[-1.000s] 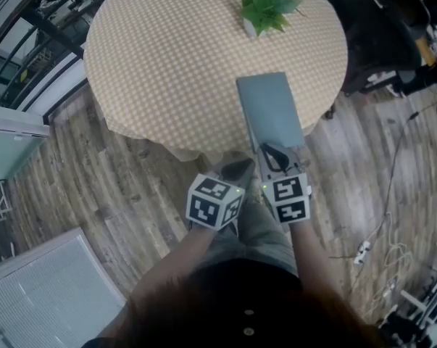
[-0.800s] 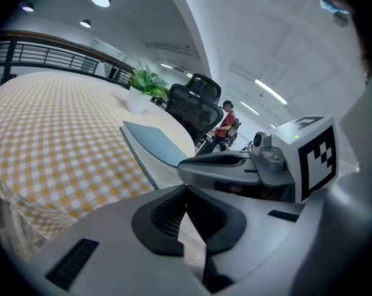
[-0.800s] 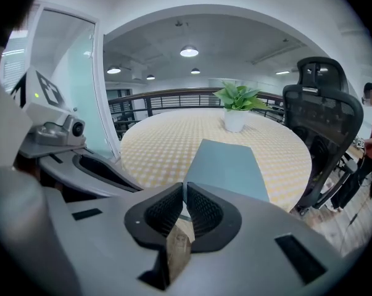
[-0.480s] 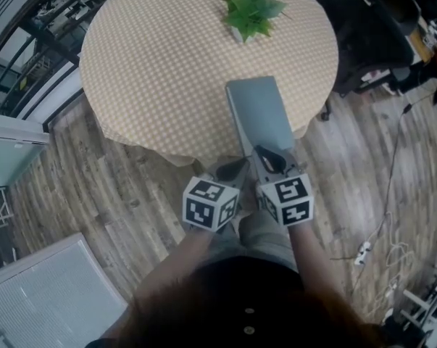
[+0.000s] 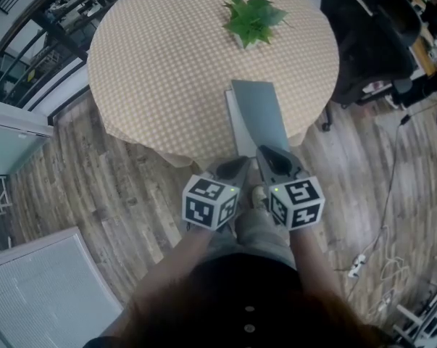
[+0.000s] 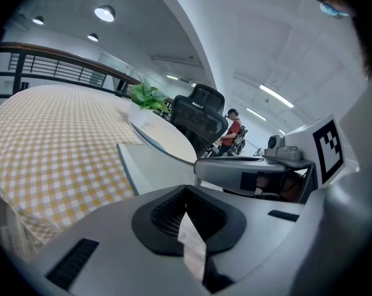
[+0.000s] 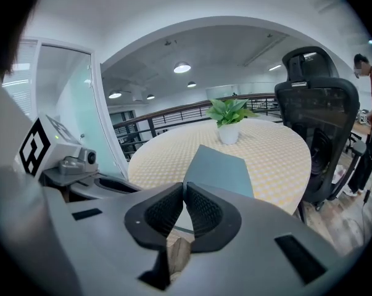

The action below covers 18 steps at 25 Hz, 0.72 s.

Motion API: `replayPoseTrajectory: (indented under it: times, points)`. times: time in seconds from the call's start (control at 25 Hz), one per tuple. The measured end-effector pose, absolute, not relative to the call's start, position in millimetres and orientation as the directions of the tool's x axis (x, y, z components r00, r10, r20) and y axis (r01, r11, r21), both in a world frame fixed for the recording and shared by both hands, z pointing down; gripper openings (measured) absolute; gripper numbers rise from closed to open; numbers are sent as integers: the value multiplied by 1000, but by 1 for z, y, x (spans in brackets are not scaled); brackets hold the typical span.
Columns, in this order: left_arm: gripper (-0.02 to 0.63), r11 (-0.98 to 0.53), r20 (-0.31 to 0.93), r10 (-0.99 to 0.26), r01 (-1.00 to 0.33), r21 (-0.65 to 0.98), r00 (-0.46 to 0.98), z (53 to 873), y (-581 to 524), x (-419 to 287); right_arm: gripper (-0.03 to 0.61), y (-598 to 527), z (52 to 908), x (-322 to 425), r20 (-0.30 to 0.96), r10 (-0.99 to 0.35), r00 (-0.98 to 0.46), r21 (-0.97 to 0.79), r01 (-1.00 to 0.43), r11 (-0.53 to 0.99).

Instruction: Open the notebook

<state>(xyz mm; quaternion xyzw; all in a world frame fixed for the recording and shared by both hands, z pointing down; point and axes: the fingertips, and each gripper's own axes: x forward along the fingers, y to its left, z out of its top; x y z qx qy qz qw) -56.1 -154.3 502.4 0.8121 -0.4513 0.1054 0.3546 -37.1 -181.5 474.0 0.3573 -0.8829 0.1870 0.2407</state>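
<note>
A grey-blue notebook (image 5: 260, 114) lies at the near edge of a round table with a yellow checked cloth (image 5: 167, 64). My right gripper (image 5: 265, 153) is shut on the near edge of its cover (image 7: 219, 168), which stands lifted and tilted. A strip of white page (image 5: 233, 125) shows beneath it on the left. My left gripper (image 5: 241, 167) hovers just left of the right one, off the table's edge. Its jaws (image 6: 186, 190) are shut with nothing in them. In the left gripper view the raised cover (image 6: 167, 143) hangs above the page (image 6: 152, 168).
A potted green plant (image 5: 251, 17) stands at the far side of the table. A black office chair (image 5: 363, 27) stands to the right of the table, with a person in a red top (image 7: 371, 97) behind it. Wooden floor (image 5: 95, 194) lies below, and cables (image 5: 381, 252) trail at the right.
The right gripper has risen with the notebook's cover in it. The cover has tilted up and a white page now shows under it. The left gripper moved up a little.
</note>
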Motion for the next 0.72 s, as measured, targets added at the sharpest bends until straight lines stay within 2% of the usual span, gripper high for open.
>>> replayPoseTrajectory:
  times: [0.72]
  points:
    - [9, -333, 435, -727, -826, 454, 532, 464, -198, -3, 28, -210, 429, 28, 454, -561, -692, -241, -702, 671]
